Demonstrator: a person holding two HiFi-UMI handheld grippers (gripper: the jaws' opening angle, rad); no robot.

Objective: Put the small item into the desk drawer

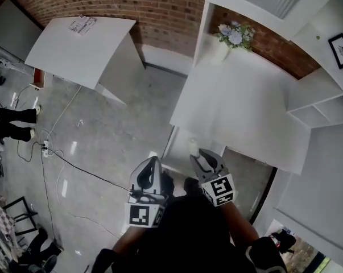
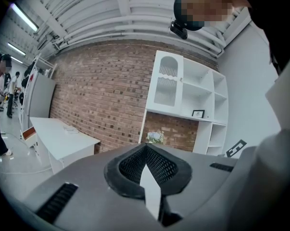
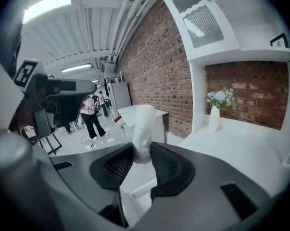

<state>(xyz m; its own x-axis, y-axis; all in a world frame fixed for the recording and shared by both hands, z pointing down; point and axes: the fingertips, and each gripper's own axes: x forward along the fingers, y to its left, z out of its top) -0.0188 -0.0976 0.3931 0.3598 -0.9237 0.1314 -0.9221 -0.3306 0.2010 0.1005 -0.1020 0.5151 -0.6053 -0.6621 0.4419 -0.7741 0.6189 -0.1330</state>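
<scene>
White cylindrical item [image 3: 144, 124] sits clamped in the right tongs [image 3: 144, 154], with the desk [image 3: 241, 150] just ahead; we find the left tongs [image 2: 145, 149] closed together and empty.

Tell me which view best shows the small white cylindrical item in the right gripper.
Right gripper view: the small white cylindrical item stands close up, clamped in the right gripper. Head view: too small to make out. Left gripper view: absent.

No legible text in view
</scene>
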